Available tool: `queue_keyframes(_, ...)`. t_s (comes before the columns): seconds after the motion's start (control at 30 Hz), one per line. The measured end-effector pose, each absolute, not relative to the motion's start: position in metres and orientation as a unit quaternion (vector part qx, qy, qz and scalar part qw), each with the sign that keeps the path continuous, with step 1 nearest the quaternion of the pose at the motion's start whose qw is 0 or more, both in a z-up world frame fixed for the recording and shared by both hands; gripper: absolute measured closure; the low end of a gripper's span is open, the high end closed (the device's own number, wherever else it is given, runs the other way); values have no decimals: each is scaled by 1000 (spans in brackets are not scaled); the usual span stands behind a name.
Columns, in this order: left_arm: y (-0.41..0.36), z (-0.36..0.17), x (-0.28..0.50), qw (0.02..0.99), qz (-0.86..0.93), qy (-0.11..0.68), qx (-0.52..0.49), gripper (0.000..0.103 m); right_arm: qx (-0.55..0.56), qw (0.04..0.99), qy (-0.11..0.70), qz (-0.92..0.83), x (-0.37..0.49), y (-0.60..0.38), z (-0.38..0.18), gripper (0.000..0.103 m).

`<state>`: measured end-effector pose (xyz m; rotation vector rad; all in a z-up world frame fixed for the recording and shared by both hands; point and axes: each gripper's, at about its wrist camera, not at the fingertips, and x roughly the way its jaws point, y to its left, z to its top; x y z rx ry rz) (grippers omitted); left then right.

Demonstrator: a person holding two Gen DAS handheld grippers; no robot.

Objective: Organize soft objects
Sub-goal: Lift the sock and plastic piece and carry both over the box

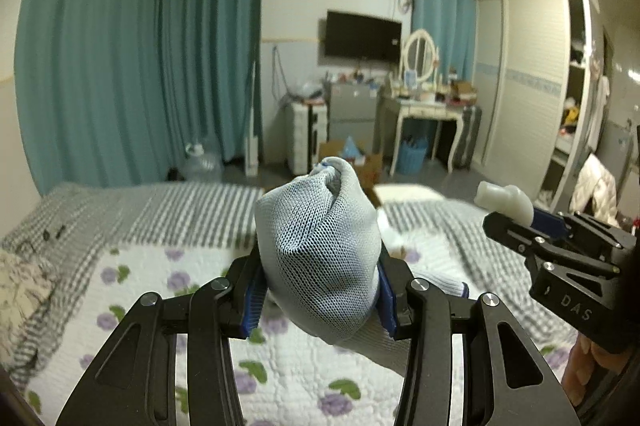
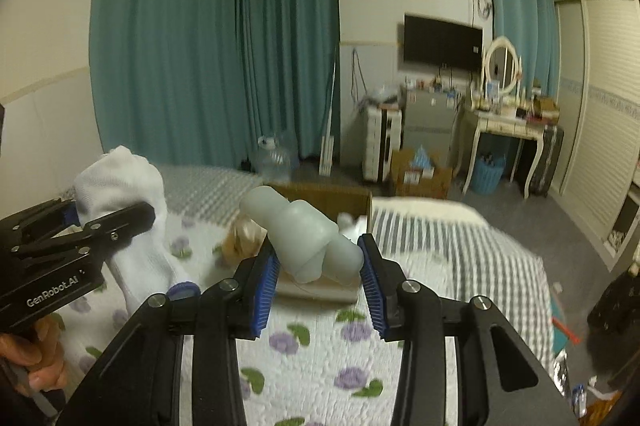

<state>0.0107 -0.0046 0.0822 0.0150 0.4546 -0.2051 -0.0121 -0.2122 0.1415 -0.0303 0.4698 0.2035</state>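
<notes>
1. The left gripper (image 1: 318,278) is pinching a white knit glove (image 1: 320,246) between its two blue pads (image 1: 253,302).
2. The glove is bunched up into a lump. It sticks up above the left gripper's fingertips, and its cuff hangs down on the right side.
3. The cuff has a thin blue edge (image 1: 464,289) at its end.
4. The right gripper (image 2: 318,276) is pinching a pale, rubbery toy (image 2: 304,238) between its blue pads (image 2: 266,288).
5. The toy looks like a fat tube with a rounder middle part. It lies slanted across the right gripper's fingertips, with one end poking up to the left.
6. Both grippers are up in the air over a bed. Under them is a white quilt (image 2: 320,358) with purple flowers and green leaves.
7. Past the grippers is a gray and white striped blanket (image 1: 192,210).
8. In the left view, the right gripper (image 1: 516,214) shows off to the right side, with the toy (image 1: 505,200) at its tip.
9. In the right view, the left gripper (image 2: 108,216) shows off to the left side, with the glove (image 2: 128,194) in it. A person's hand (image 2: 34,366) holds its handle.
10. Just past the right gripper's tips sits a brown cardboard box (image 2: 332,198) on the bed.
11. Far off are teal curtains (image 1: 140,58), a black TV (image 1: 362,35) and a white dressing table (image 1: 420,110).
</notes>
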Motion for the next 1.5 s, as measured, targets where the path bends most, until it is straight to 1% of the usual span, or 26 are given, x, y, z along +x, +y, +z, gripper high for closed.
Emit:
queue_keyframes(0.37,2,140,48,983,-106,152,-8,58,-31,982,151,110,8,-197,210,63)
queue_keyframes(0.53,0,151,78,986,-99,134,-16,58,-33,985,131,107,40,-191,218,63)
queue_keyframes(0.67,1,147,106,987,-91,128,-23,58,-25,987,123,105,65,-192,212,63)
queue_keyframes(0.83,0,123,143,986,-80,146,-25,58,-28,986,132,96,104,-194,190,63)
queue_keyframes(1.03,-10,75,195,979,-75,190,-13,58,-33,981,163,96,158,-195,150,63)
queue_keyframes(1.27,-24,10,255,960,-76,271,-6,58,-32,963,243,110,235,-182,76,62)
queue_keyframes(1.5,-35,-32,289,941,-69,332,3,57,-50,937,324,123,290,-164,2,62)
